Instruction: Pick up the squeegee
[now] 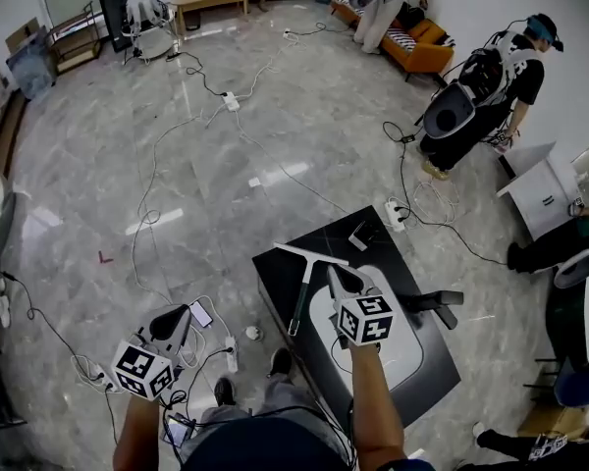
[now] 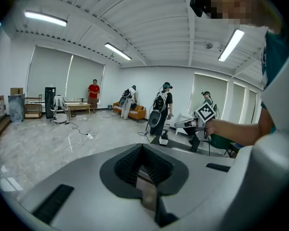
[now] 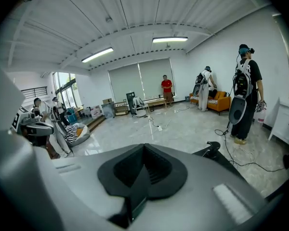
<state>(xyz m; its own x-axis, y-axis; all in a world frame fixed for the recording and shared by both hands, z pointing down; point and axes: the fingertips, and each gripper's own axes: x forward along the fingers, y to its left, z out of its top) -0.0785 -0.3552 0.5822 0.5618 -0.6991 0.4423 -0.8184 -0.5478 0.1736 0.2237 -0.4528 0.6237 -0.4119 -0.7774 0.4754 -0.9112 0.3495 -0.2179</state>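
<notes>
The squeegee lies on the low black table, its pale blade at the far end and its dark handle pointing back toward me. My right gripper hovers over the table just right of the handle, apart from it, jaws shut and empty; its marker cube faces up. My left gripper is shut and empty, off the table's left side above the floor. The squeegee is hidden in both gripper views; the left gripper view shows the right gripper held by an arm.
A white oval mat and a black tool share the table. Cables, power strips and a phone lie on the marble floor. A person stands at the right; an orange sofa lies beyond.
</notes>
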